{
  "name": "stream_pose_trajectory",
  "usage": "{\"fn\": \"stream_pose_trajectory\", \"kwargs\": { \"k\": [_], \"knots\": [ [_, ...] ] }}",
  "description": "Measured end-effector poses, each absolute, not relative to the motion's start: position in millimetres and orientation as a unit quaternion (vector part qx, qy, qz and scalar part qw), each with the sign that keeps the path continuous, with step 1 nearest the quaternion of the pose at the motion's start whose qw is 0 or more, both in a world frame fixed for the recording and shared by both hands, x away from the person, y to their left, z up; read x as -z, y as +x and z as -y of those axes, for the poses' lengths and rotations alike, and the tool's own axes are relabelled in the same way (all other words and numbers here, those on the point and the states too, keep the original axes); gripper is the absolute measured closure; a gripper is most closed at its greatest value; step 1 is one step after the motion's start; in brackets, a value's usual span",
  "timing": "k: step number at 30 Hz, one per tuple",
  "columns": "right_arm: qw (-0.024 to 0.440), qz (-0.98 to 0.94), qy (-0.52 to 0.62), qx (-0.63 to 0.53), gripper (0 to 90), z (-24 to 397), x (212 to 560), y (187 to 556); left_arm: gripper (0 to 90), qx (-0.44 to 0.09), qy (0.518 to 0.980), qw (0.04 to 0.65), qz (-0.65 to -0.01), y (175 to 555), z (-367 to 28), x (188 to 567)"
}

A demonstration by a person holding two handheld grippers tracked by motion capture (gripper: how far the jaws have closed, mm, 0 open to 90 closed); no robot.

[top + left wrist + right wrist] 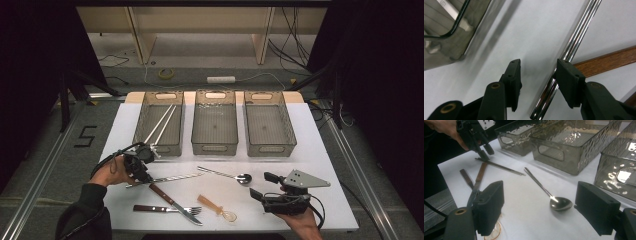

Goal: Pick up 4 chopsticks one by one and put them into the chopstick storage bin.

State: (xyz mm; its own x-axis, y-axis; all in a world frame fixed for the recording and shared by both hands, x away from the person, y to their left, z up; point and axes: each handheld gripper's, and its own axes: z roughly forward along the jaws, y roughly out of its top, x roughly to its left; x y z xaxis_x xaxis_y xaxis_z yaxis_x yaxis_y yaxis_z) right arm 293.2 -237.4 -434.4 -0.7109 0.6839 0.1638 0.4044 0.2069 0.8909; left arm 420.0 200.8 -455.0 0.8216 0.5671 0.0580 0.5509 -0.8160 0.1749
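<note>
A pair of shiny metal chopsticks (167, 178) lies on the white table, left of centre. My left gripper (145, 175) comes down over their left end. In the left gripper view the chopsticks (579, 30) pass between the jaws of the left gripper (538, 65), close against the right pad (569, 80). The left pad stands apart from them, so the jaws are open. At the front right, my right gripper (261, 185) is held wide open with nothing between its fingers. The right gripper (540, 195) looks toward a metal spoon (560, 203).
Three clear bins (215, 125) line the back; the left bin (159, 122) holds white chopsticks (162, 125). A wooden-handled knife (167, 197), a fork (167, 208) and an amber plastic spoon (217, 207) lie near the front edge. The metal spoon (225, 175) sits mid-table.
</note>
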Motion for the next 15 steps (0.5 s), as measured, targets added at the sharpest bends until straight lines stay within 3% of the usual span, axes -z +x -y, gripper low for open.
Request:
{"fn": "stream_pose_trajectory", "kwargs": {
  "k": [15],
  "knots": [
    [0.134, -0.766, 0.355, -0.520, 24.1, 237.1, 434.5, 293.2, 55.7, -0.060, 0.955, 0.071, -0.281, 419.9, -196.3, 454.2]
  ]
}}
